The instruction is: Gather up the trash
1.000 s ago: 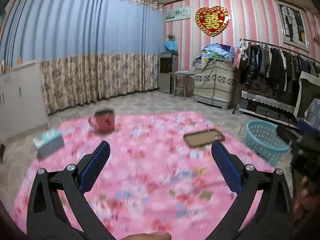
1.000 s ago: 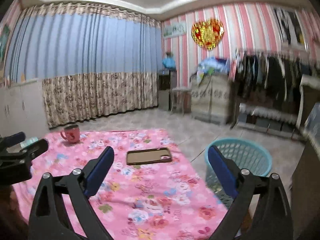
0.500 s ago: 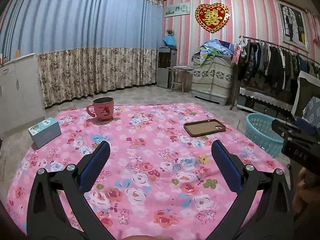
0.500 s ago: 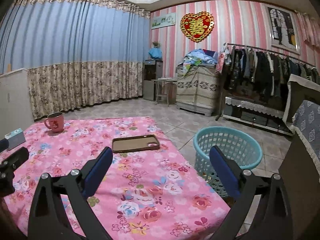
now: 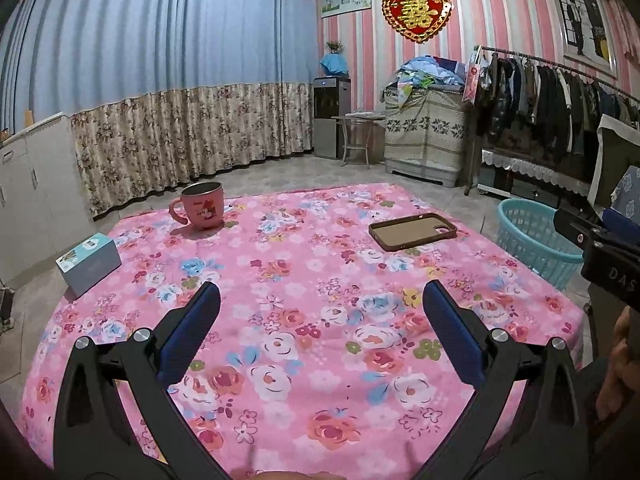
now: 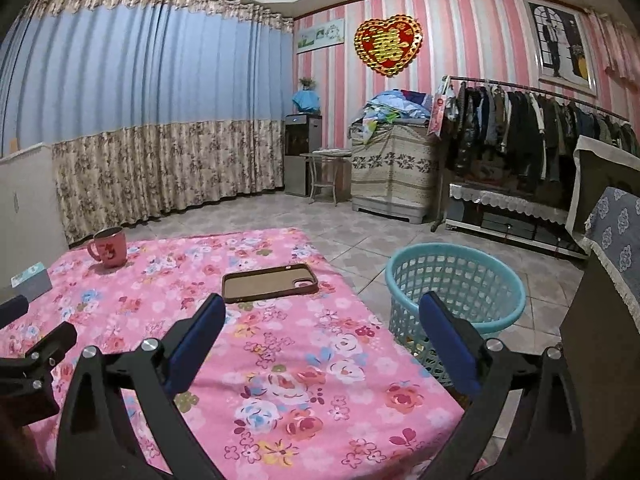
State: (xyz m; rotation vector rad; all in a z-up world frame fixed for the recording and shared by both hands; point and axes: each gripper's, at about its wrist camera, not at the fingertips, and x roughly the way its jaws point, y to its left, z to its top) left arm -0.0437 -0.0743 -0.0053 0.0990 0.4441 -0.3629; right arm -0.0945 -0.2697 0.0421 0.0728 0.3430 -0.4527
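Note:
A table under a pink flowered cloth (image 5: 304, 264) (image 6: 280, 344) fills the foreground of both views. On it lie a brown phone case (image 5: 412, 231) (image 6: 269, 282), a pink mug (image 5: 201, 205) (image 6: 109, 247) and a small teal-and-white box (image 5: 88, 258) (image 6: 32, 280). A teal plastic basket (image 6: 456, 288) (image 5: 532, 236) stands on the floor off the table's right side. My left gripper (image 5: 320, 296) hovers open over the near middle of the cloth, empty. My right gripper (image 6: 320, 308) is open and empty near the table's right edge, its right finger in front of the basket.
Tiled floor lies beyond the table. Curtains (image 5: 180, 80) cover the far wall; a white cabinet (image 5: 36, 184) stands left. A covered chest with heaped laundry (image 6: 394, 168), a water dispenser (image 6: 302, 152) and a clothes rack (image 6: 532, 132) line the right wall. A cushioned seat (image 6: 616, 240) sits near right.
Both grippers have steadied after a blurred swing; the left view has tilted down slightly toward the cloth, the right view has panned left. Both stay open and empty.

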